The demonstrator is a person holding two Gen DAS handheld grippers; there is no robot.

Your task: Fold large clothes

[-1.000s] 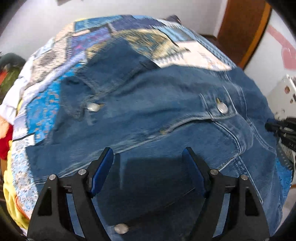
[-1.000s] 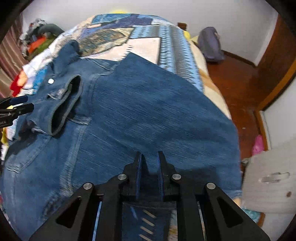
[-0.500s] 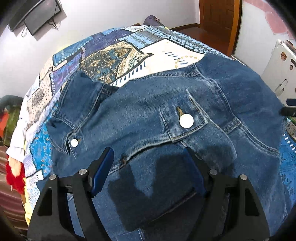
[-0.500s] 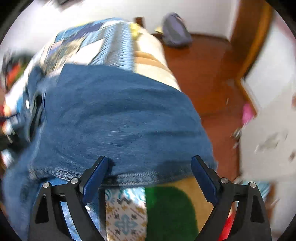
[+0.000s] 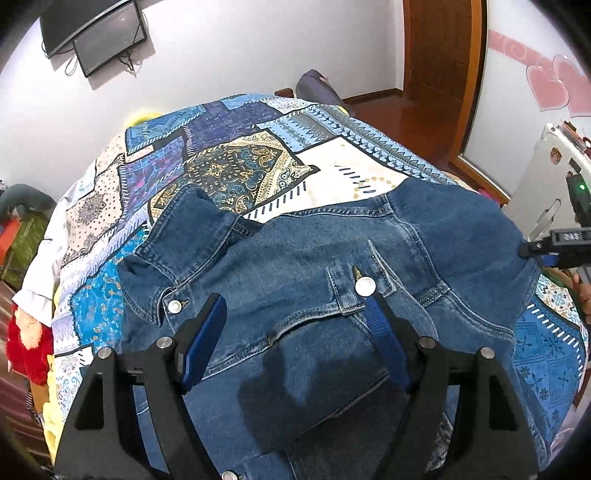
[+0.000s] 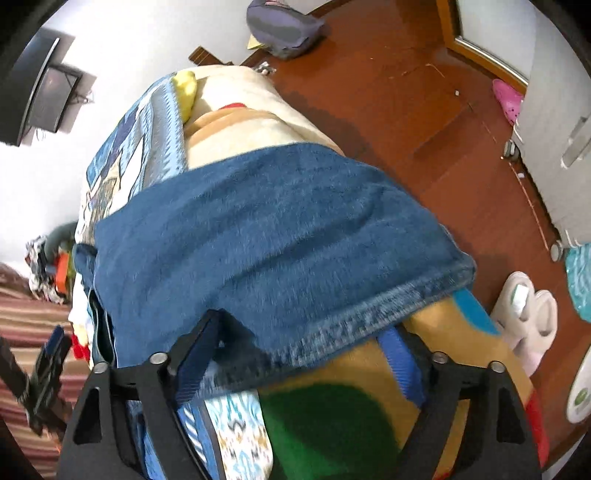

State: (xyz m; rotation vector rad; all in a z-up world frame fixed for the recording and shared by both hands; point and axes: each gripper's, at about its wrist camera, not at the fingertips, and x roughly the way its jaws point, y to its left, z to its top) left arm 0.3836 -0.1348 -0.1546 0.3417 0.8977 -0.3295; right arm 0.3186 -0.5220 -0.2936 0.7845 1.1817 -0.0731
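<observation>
I am seeing the blue denim jacket (image 5: 314, 266) lying spread across the bed, front up, collar lying flat at the left, its hem (image 6: 369, 317) hanging over the edge.

jacket (image 5: 332, 258) on quilt (image 5: 229, 173), tv (image 5: 96, 33) behind, door (image 5: 439, 48) right.

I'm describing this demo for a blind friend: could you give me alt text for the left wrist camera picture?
A blue denim jacket lies spread, front up, on a bed with a patchwork bedspread, seen between the open blue-padded fingers of the left gripper hanging above it. A wall-mounted screen and a wooden door are behind.
</observation>
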